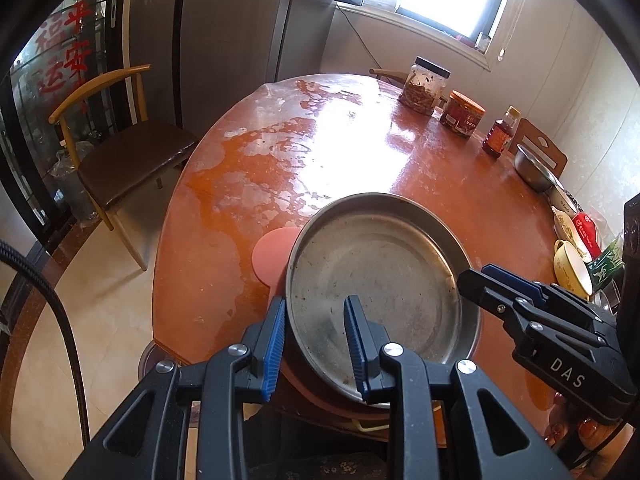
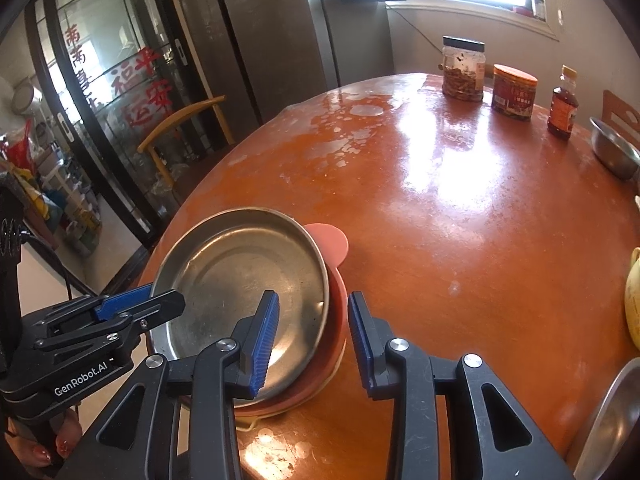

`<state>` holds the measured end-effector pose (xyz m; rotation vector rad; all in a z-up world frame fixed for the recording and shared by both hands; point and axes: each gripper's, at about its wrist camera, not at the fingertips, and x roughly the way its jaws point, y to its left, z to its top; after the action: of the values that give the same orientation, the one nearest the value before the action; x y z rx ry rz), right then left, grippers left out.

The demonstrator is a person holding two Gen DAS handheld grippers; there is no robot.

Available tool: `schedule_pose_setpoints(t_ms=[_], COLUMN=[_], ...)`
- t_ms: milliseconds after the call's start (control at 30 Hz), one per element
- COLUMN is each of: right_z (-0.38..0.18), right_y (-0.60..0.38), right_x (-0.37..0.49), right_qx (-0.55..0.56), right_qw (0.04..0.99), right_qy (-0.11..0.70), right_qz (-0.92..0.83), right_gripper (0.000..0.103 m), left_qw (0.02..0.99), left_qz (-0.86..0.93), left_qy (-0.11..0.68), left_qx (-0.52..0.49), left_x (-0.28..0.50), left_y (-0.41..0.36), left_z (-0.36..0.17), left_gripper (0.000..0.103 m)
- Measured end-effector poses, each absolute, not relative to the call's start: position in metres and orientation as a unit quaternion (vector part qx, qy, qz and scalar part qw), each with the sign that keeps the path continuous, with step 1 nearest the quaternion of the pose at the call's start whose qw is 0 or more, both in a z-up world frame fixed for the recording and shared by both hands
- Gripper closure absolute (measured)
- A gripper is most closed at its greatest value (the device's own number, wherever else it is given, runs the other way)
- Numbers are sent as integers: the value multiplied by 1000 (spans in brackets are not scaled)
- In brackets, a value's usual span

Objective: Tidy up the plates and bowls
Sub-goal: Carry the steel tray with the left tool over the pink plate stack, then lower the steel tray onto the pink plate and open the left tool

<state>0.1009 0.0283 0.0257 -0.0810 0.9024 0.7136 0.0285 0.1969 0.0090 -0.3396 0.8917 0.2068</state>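
Observation:
A round steel plate (image 1: 380, 280) rests on a pink plastic bowl (image 1: 272, 256) at the near edge of the round orange table (image 1: 248, 184). My left gripper (image 1: 316, 344) is open, its jaws straddling the plate's near-left rim, one finger inside, one outside. In the right wrist view my right gripper (image 2: 314, 336) is open, its jaws straddling the right rim of the steel plate (image 2: 240, 280) and the pink bowl (image 2: 338, 320). Each gripper shows in the other's view, the right one (image 1: 472, 280) and the left one (image 2: 176, 300).
Two jars (image 1: 424, 88) and a bottle (image 1: 500, 132) stand at the far side. A steel bowl (image 1: 532, 168), a yellow cup (image 1: 572, 268) and dishes crowd the right edge. A chair (image 1: 120, 152) stands left of the table. Another steel dish (image 2: 612, 420) sits near right.

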Motion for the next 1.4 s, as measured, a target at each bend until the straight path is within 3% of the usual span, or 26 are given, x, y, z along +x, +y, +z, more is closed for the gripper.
schedule_pose_setpoints(t_ms=[267,367,500,800,900,1067,1400], right_z=[26,27,28,36,40,45,51], right_y=[20,18,14,-7,-15,-30,-60], right_x=[101,101,99,95,93,87,75], right_qx=[-29,-24,-20,-3,-5,-3,-2], right_qw=[841,841,843,855,863,875,892], right_qy=[427,427,427,409,398,380,354], right_qz=[331,331,328,319,311,301,281], right_gripper=[64,59,52,46,44,33,27], left_qw=[887,887,890,897,899,901,909], left_qz=[115,121,128,129,127,128,118], left_qy=[418,417,412,401,400,399,391], left_qx=[-161,-158,-150,-132,-126,-112,-89], left_x=[24,23,21,17,16,13,9], left_y=[200,200,197,181,173,161,130], left_z=[14,16,20,31,33,36,43], left_gripper=[73,72,60,51,51,50,46])
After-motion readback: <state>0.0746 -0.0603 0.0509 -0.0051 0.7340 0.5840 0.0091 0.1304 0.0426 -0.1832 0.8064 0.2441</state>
